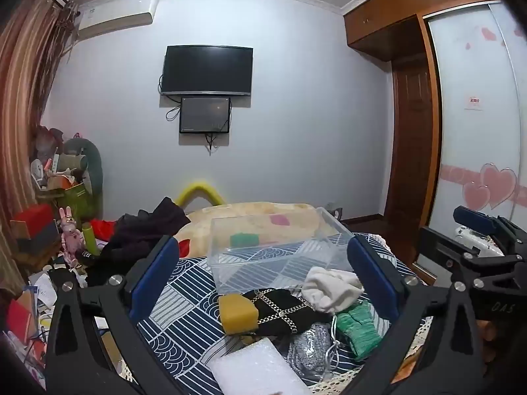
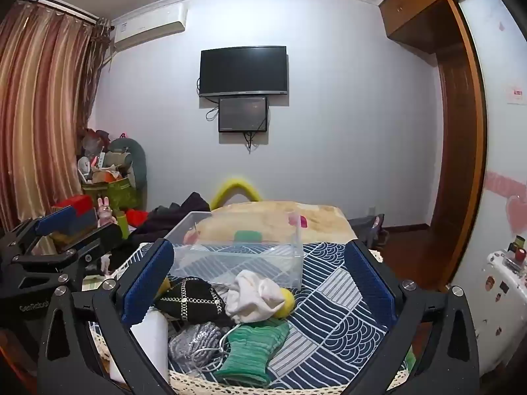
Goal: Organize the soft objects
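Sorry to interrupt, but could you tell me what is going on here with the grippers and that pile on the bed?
A person holds two grippers over a bed, about to tidy soft items. The left gripper and right gripper are both open and hold nothing. A clear plastic bin sits on the patterned bedspread, apparently with nothing in it. In front of it lie a white cloth, a black studded pouch, a green knit piece and a yellow sponge.

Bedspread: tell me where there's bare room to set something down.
Bare bedspread lies right of the green glove, below the clear bin. The bin looks empty too. It is crowded around the white cloth, black bag and silver pouch.
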### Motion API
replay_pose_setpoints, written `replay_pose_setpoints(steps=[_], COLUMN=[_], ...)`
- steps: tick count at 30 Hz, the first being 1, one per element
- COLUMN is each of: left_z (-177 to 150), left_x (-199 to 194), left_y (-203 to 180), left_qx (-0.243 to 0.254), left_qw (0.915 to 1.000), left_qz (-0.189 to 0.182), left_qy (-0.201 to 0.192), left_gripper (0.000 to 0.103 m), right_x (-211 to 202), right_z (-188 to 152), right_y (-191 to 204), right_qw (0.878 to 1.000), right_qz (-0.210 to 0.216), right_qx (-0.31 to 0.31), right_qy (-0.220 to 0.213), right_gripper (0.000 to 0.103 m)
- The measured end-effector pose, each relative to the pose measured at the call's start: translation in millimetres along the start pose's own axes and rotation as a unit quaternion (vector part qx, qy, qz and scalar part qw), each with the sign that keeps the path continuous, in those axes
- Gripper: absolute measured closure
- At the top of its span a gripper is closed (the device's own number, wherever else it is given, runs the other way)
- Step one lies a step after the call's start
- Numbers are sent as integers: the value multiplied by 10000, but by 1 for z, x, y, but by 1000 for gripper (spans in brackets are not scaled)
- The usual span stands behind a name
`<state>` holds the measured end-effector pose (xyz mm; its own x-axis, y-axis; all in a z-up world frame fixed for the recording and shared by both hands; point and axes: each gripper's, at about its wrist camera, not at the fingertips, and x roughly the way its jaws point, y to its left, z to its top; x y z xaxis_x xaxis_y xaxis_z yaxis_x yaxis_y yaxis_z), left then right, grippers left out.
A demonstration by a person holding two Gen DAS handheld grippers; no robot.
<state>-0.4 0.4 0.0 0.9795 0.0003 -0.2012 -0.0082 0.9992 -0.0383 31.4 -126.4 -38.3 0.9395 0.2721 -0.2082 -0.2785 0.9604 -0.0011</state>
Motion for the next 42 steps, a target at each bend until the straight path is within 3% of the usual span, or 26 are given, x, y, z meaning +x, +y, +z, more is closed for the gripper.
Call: replay_pose_setpoints(steps=[42], left_z=[0], left_x=[2], left_y=[2], left_qx=[-70], left_qw=[9997], left_qz=[-213], left_qy=[38], left_gripper=[0], right_x=[0], right_z=[-3], right_y=[-3], right_qw=[9999], right_qz=[14], right_qx=[161], right_qy=[19], right_gripper=[0])
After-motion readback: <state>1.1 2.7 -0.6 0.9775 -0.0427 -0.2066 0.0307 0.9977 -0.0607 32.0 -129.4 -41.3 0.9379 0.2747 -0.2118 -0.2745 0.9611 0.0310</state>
